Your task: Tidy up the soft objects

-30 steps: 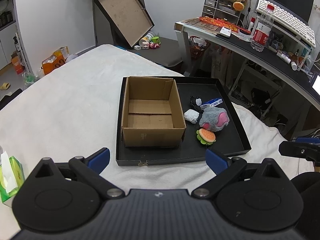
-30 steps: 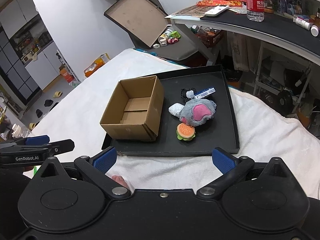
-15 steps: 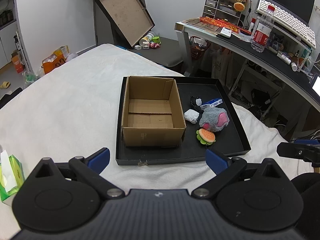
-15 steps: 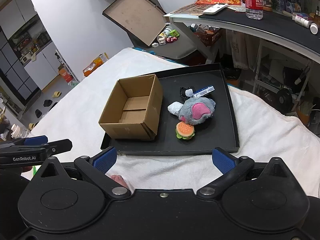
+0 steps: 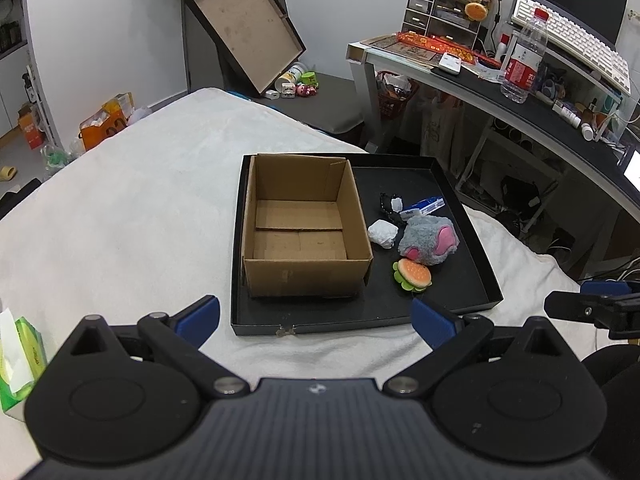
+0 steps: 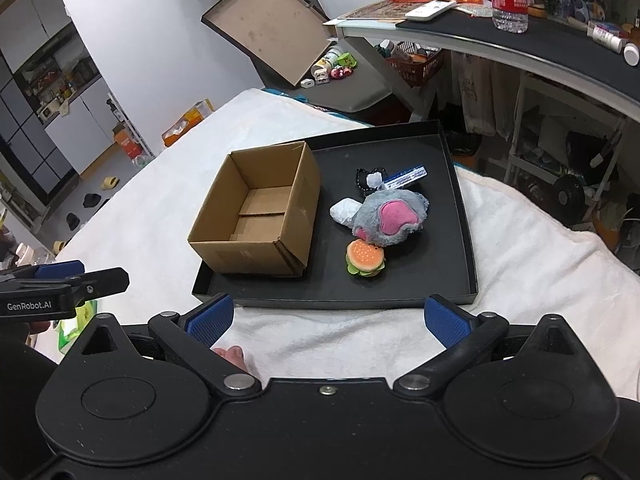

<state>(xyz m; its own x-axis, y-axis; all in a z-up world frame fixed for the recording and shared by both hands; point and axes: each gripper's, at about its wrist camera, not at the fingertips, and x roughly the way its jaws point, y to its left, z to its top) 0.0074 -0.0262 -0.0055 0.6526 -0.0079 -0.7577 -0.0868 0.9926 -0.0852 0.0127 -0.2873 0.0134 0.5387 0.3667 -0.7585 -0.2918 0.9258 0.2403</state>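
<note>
An open, empty cardboard box (image 5: 300, 226) (image 6: 256, 216) stands in the left part of a black tray (image 5: 460, 292) (image 6: 460, 248) on a white blanket. To the box's right lie a grey and pink plush toy (image 5: 430, 236) (image 6: 390, 216), a soft burger toy (image 5: 414, 274) (image 6: 365, 258), a white crumpled wad (image 5: 383, 233) (image 6: 345, 211), a black bead string (image 5: 386, 204) and a blue and white packet (image 5: 424, 206) (image 6: 406, 174). My left gripper (image 5: 316, 316) and right gripper (image 6: 326, 314) are both open and empty, held above the blanket in front of the tray.
A green tissue pack (image 5: 16, 360) lies at the blanket's left edge. A desk (image 5: 520, 108) with a water bottle (image 5: 522, 60) and keyboard stands to the right. A tilted box lid (image 5: 244, 28) leans at the back.
The right wrist view has shifted slightly closer to the tray. The left gripper has barely moved. Both grippers stay open.
</note>
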